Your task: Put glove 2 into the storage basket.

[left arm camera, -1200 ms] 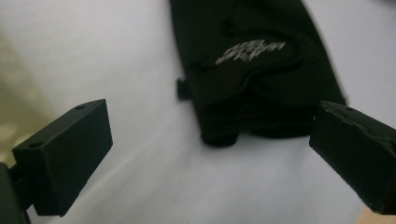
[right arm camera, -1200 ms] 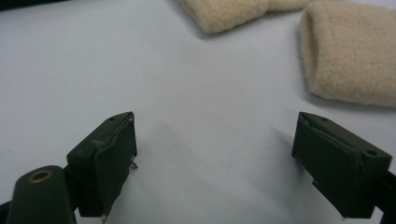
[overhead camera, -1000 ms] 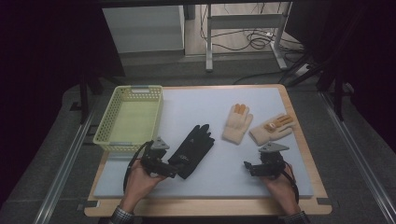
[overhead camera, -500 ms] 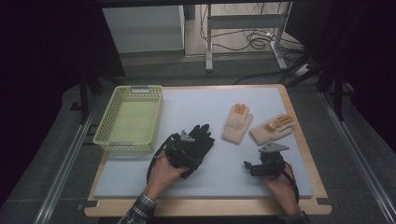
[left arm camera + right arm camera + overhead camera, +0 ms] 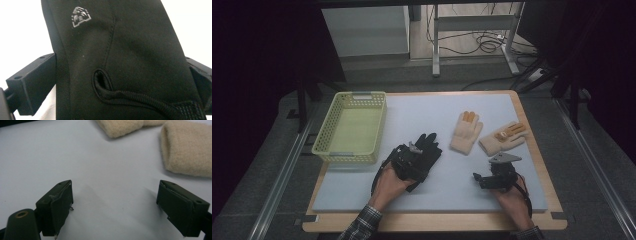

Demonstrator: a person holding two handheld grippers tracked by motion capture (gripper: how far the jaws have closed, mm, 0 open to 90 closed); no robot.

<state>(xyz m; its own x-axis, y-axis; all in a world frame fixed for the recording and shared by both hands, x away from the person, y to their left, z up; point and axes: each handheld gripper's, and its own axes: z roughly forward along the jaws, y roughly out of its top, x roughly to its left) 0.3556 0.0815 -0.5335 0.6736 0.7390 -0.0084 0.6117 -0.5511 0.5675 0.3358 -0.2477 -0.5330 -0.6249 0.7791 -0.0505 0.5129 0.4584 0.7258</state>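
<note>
The black glove (image 5: 424, 152) is found lying flat on the white mat (image 5: 412, 107), just right of the yellow basket (image 5: 349, 127) and near the middle of the table. The left gripper (image 5: 409, 160) is set over the glove's cuff end, and in the left gripper view the glove (image 5: 120, 55) is seen between the two spread jaws, which flank it without being pressed in; no grasp appears to have been made yet, though the contact at the right jaw is poorly shown. The jaws are presumably placed astride the cuff so that the fabric can be pinched and lifted towards the basket. The right gripper (image 5: 484, 179) is held apart, spread wide over bare mat, near the two beige gloves (image 5: 467, 131).
</note>
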